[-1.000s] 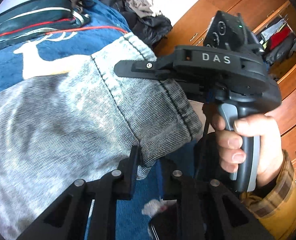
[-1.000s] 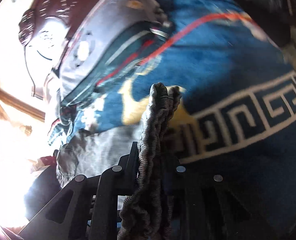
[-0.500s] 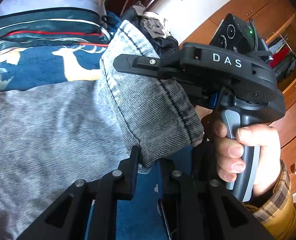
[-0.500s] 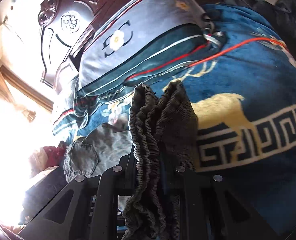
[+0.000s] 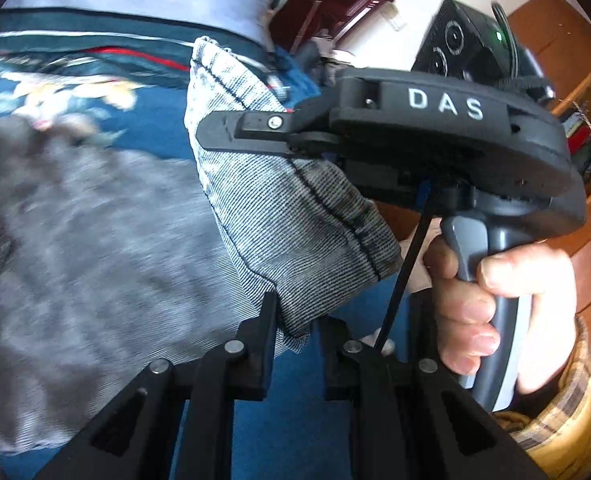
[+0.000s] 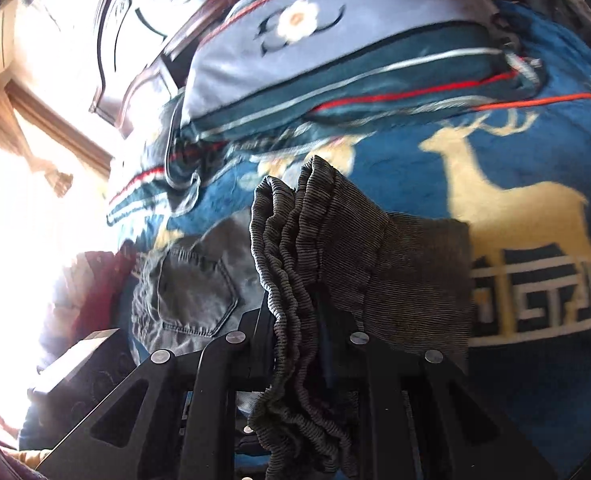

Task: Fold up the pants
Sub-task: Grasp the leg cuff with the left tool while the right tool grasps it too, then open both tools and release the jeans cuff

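We see the pants (image 5: 287, 216), grey washed denim, held up over the bed, one hem end pinched in each pair of tongs while the rest trails down onto the blue deer blanket (image 6: 535, 380). The left tongs (image 5: 293, 320) are pressed together on a corner of the leg cuff, the stitched hem running up and away from them. The right tongs (image 6: 295, 316) are closed on a bunched, rippled fold of the same cuff fabric, which hangs down between the fingers. In the left view the right tongs (image 5: 215, 132) reach across the upper edge of the cuff, with the right hand (image 5: 499, 304) wrapped round the grip.

Compared with half a second ago, the cuff stands higher against the striped pillow (image 6: 335, 52), and more of the pillow and of the carved headboard (image 6: 135, 40) has come into the right view; the deer pattern now sits further to the right. Both grips hold the same fabric as before.

The seat of the pants with its back pocket (image 6: 195, 292) lies flat on the blanket to the left of the right tongs, near the bed's bright window side. To the right the blanket is bare up to its key-pattern border. A wooden wardrobe (image 5: 567, 40) stands behind the right hand.
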{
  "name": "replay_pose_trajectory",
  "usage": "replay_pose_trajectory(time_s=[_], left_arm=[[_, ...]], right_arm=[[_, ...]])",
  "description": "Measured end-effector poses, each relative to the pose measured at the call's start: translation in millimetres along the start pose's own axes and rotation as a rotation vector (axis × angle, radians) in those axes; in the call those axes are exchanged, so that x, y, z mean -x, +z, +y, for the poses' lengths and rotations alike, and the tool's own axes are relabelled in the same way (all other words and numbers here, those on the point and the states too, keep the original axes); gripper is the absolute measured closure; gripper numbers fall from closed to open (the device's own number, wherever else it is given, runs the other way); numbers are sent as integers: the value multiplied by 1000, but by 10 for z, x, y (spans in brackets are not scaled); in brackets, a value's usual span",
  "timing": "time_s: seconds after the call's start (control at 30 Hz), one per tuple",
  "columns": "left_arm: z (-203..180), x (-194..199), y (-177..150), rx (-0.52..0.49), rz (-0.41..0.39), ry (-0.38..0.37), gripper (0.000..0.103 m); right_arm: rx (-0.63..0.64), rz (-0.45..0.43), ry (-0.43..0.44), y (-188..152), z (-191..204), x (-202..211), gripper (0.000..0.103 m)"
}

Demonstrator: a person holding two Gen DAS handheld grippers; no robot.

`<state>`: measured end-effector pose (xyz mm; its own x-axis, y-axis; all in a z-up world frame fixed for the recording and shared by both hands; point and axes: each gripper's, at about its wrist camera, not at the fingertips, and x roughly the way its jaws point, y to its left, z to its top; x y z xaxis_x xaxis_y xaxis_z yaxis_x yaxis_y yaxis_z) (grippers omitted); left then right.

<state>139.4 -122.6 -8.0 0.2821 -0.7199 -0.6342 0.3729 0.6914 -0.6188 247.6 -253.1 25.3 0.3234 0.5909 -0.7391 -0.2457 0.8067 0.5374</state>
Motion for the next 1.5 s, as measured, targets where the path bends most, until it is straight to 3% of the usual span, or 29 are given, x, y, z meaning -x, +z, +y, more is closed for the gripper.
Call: replay_pose_trajectory(time_s=[0.2,0.23,0.3,0.37,0.47,0.63,0.8,0.93,1.03,1.1,1.17,1.27,1.3,1.43,1.5], left_arm=[[403,145,-201,56,48,109,85],[442,161,-224,64,55,120,85],[505,228,-275,72,58,145,84],[541,296,-319,91,62,160,74],[572,452,-348,108,35,173,68],[565,769,-348,124,-28,162,54],[438,943,-238,151,-80,127,54],[227,706,9,51,-46,199,54],[217,440,82,50,-2,175,54],[288,310,41,80,42,211,54],[437,205,-44,131,71,248,62],[606,212,-164,179,49,246,80],[636,223,-177,187,45,240,81],[653,340,-135,218,45,208,81],[601,487,-80,192,35,216,70]], right_arm=[[24,75,-51,-15,226,-657,83],[19,86,-65,-28,230,-740,77],[-13,135,-67,-67,195,-976,56],[-19,149,-53,-91,199,-1057,49],[-27,125,-23,-100,229,-941,48],[-61,42,27,-164,114,-389,48],[-80,-3,-28,-410,-113,68,47],[-114,-2,-70,-601,-287,94,46],[-157,-10,-45,-704,-365,27,46],[-171,1,-45,-765,-414,-37,46],[-172,12,-52,-803,-454,-97,48],[-178,19,-43,-845,-543,-157,50],[-177,18,-42,-852,-561,-175,50],[-151,14,-77,-848,-482,-165,49],[-113,4,-124,-843,-357,-115,48]])
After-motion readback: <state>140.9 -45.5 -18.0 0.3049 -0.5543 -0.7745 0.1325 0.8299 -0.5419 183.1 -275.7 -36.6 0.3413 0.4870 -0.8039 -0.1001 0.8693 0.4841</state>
